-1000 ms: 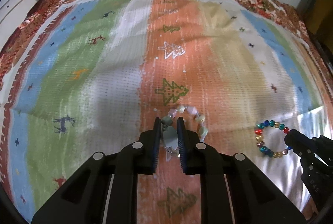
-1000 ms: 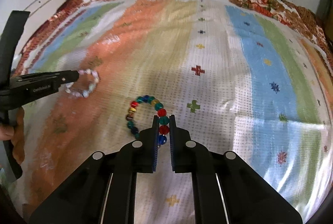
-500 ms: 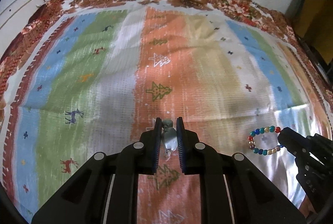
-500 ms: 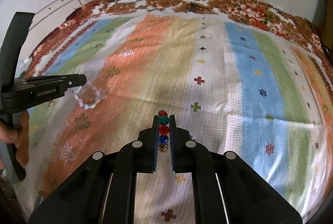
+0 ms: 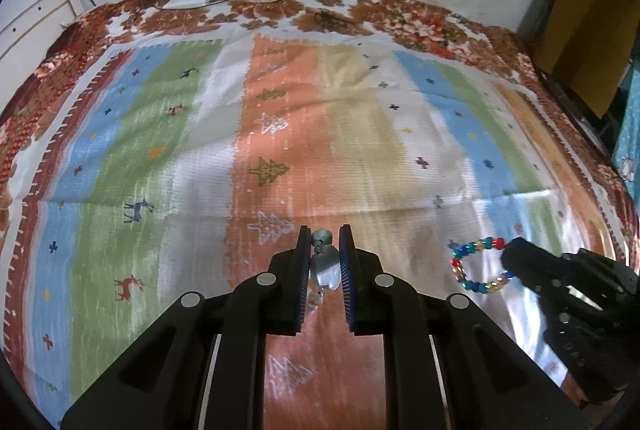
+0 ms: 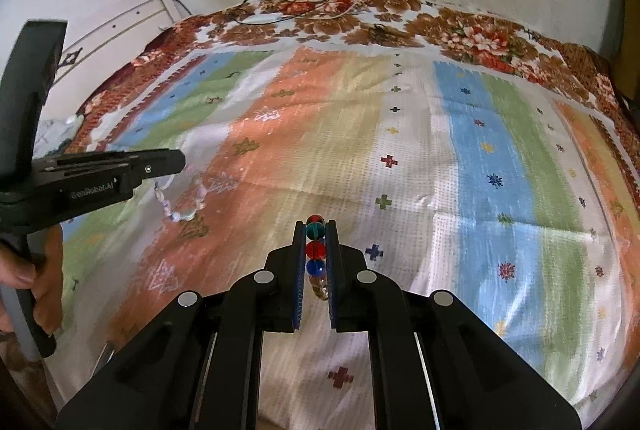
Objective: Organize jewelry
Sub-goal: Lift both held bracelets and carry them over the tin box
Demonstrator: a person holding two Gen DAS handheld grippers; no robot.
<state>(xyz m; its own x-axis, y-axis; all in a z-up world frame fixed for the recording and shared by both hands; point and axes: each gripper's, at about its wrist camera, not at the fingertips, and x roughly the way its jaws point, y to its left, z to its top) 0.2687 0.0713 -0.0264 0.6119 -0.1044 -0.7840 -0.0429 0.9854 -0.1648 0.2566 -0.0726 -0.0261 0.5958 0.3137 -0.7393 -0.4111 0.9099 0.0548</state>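
Holding both lifted | left gripper (image 5: 324,250) clamps pale bracelet (image 5: 325,264) | right gripper (image 6: 315,242) clamps bead bracelet (image 6: 315,250) | no container in view, placing probably left

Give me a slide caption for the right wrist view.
Right gripper lifts a colorful bracelet above the striped cloth; left gripper holds a pale bracelet.

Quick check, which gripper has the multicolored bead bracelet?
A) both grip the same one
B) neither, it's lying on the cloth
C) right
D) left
C: the right gripper is shut on the multicolored bead bracelet, while the left gripper pinches a pale stone bracelet.
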